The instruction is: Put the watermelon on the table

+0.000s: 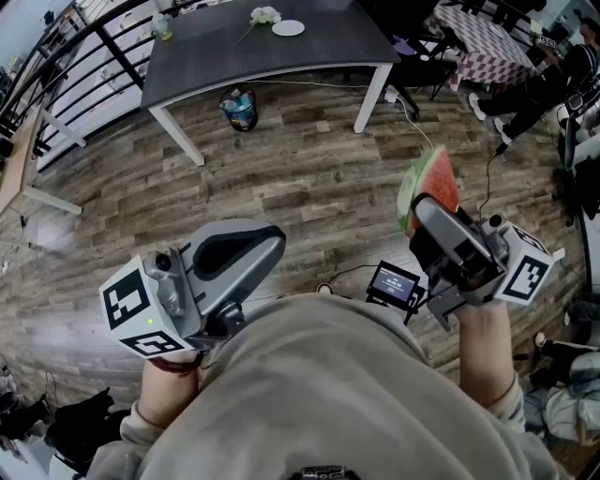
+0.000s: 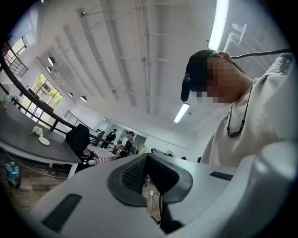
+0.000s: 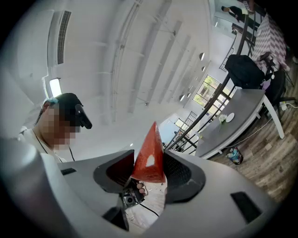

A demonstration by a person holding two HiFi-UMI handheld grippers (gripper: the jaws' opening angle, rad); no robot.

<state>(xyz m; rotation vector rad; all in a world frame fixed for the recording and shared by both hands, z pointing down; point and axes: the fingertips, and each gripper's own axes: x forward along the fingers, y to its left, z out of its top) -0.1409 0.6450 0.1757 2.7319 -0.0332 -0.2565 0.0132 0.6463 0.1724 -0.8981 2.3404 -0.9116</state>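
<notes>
A wedge of watermelon (image 1: 429, 183), red flesh with a green rind, is clamped in my right gripper (image 1: 424, 208), held up over the wooden floor at the right. In the right gripper view the red slice (image 3: 149, 155) stands point-up between the two dark pads (image 3: 179, 172), and my right gripper (image 3: 148, 162) is shut on it. The dark grey table (image 1: 262, 47) stands well ahead across the floor, also visible as the table (image 3: 233, 123) at the right. My left gripper (image 1: 246, 251) hangs low at the left, jaws together and empty; its tips (image 2: 147, 157) meet.
On the table lie a white plate (image 1: 288, 28) and white flowers (image 1: 265, 15). A small bin (image 1: 240, 109) sits under it. A small screen device (image 1: 394, 284) with cables lies on the floor near my body. A checkered table (image 1: 487, 42) and seated people are at the right, a railing at the left.
</notes>
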